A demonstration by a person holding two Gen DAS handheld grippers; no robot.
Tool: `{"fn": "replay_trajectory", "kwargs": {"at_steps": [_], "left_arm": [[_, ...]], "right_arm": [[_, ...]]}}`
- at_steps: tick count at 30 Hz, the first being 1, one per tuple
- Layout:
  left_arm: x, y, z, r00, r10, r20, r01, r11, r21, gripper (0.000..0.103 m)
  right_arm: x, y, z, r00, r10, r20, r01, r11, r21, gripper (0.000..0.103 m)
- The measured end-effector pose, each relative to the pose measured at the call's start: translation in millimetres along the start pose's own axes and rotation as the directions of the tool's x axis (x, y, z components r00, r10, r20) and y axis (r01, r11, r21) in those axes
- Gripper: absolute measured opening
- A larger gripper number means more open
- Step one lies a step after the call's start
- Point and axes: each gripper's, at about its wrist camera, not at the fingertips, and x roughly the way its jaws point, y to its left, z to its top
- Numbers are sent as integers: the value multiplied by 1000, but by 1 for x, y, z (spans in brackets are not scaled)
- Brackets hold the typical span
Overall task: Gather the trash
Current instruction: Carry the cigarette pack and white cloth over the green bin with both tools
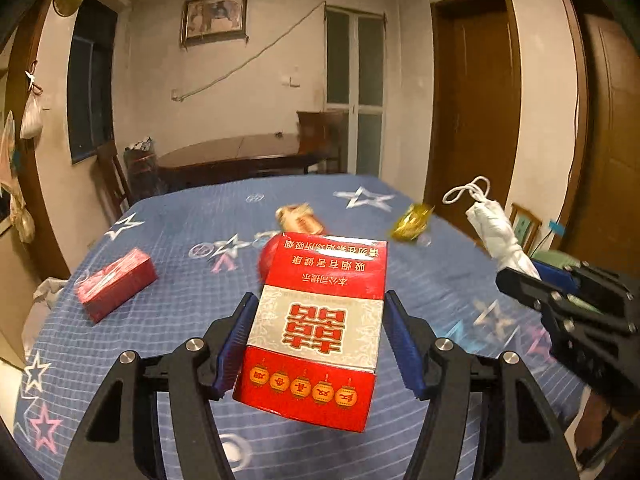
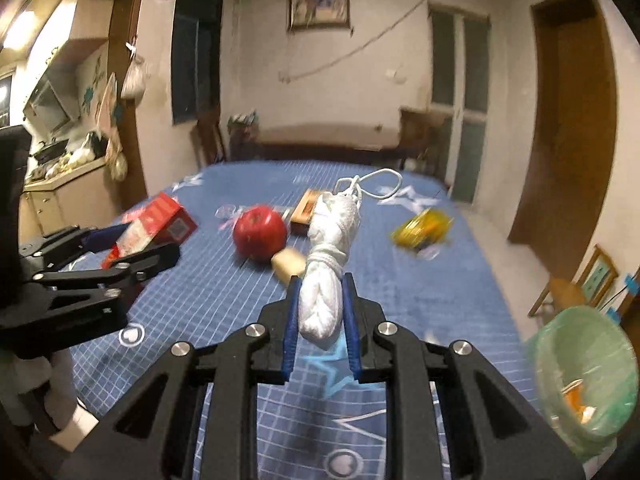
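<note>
- blue star-print tablecloth (image 2: 460, 312) covers the whole table
- green-lined round trash bin (image 2: 586, 376) off the table's right edge
- left gripper (image 1: 320, 340) clamps a red-and-white cardboard cigarette box (image 1: 320, 332), held above the cloth
- right gripper (image 2: 322, 320) squeezes a white knotted cloth bundle (image 2: 326, 280)
- red apple (image 2: 260, 232) and, I think, a crumpled yellow wrapper (image 2: 420, 230) lie farther back

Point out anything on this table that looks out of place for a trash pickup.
The red apple stands out: it sits whole and seemingly unblemished among the litter, near the yellow wrapper and the red box. It looks like food, not trash. Otherwise nothing is spilled on the blue tablecloth.
</note>
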Motion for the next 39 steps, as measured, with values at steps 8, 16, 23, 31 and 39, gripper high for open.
{"fn": "replay_trajectory", "kwargs": {"at_steps": [8,16,23,31,39], "left_arm": [[1,-54,29,997,-68,44,67,997,23,65],[28,-119,54,985,-172,31,170,983,73,65],[62,-199,69,965,-262,-24,263,955,137,65],[96,-284,70,933,-346,-99,359,911,204,65],[129,-349,57,899,-393,-193,432,867,247,65]], "right_arm": [[-22,-36,7,996,-76,40,75,997,28,18],[-43,-87,11,983,-183,27,181,982,56,18],[-53,-152,0,959,-281,-43,284,952,112,18],[-60,-212,-26,930,-338,-141,360,916,178,18],[-58,-258,-50,908,-330,-257,389,894,224,18]]}}
